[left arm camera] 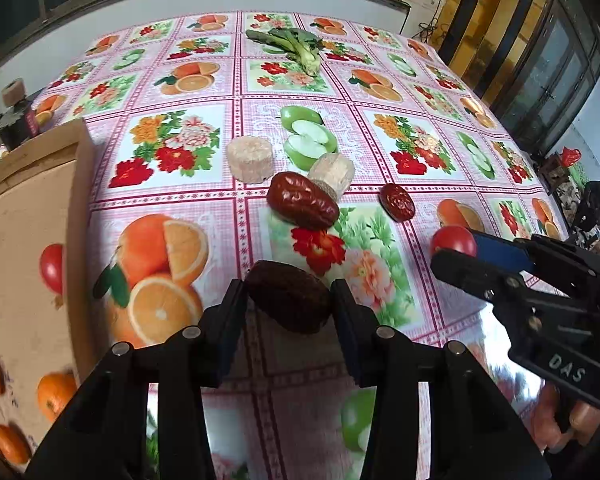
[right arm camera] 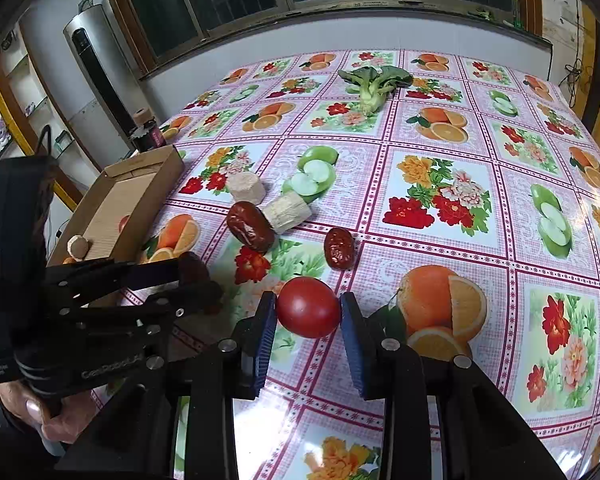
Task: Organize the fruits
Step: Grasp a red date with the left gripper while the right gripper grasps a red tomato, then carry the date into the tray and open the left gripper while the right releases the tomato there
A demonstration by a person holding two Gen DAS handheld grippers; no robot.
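Pinching a dark red date between its 2 pads, the left gripper is seen low over the patterned tablecloth, while a red tomato is clamped in the right gripper. A cardboard box, judged to be the destination, sits at the left edge of the table and already holds a tomato and some oranges. 2 more dates and 2 pale cut cylinders remain loose on the cloth, with a leafy green stalk well apart near the far edge.

Slipping is the main risk: the tomato is smooth and round and could be squeezed out sideways, and the wrinkled date is held only near its middle. A collision could also be caused if both grippers are carried to the box together, since they are close side by side.

Whether either fruit is touching the cloth cannot be told. The box interior is cut off in both views.
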